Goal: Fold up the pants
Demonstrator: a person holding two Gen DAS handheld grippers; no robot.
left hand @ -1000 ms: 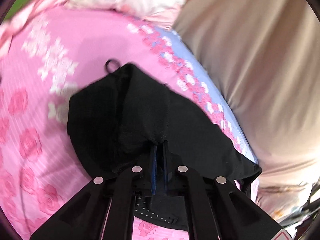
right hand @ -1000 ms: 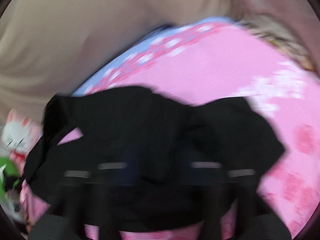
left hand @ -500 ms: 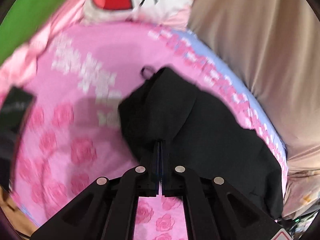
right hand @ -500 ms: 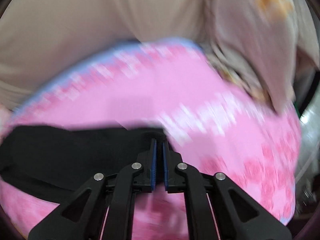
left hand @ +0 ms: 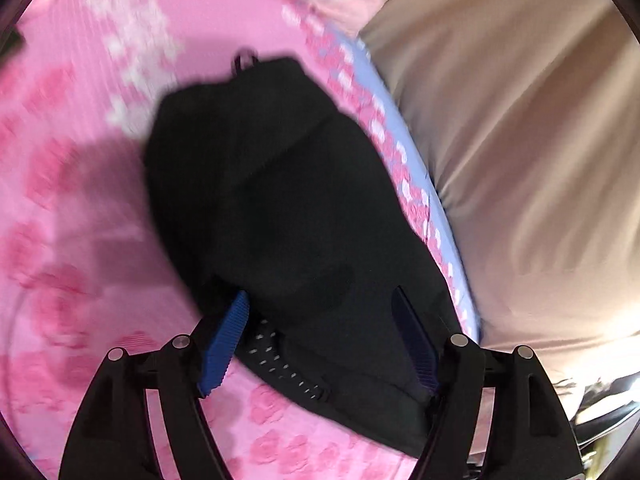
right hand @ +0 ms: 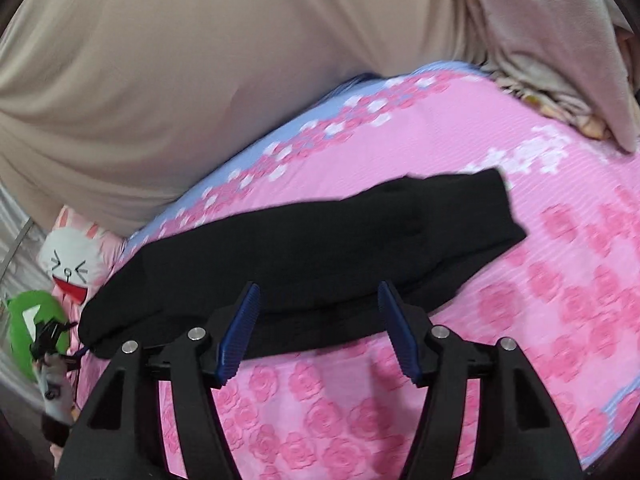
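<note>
The black pants (left hand: 280, 208) lie folded in a long strip on the pink flowered bedsheet (left hand: 72, 208). A small black loop (left hand: 244, 58) sticks out at their far end. My left gripper (left hand: 320, 300) is open, its blue pads above the near end of the pants, holding nothing. In the right wrist view the pants (right hand: 320, 248) lie across the sheet (right hand: 560, 288) from left to right. My right gripper (right hand: 318, 290) is open over their near edge, empty.
A large beige cushion or cover (right hand: 180, 80) rises along the far side of the bed, also in the left wrist view (left hand: 520, 120). A white cartoon rabbit pillow (right hand: 74, 268) and a green toy (right hand: 32, 320) lie at the left. A crumpled beige blanket (right hand: 560, 60) lies far right.
Both grippers were shut on the pants and have opened, letting the cloth go. The pants now lie flat on the sheet in a folded strip.
</note>
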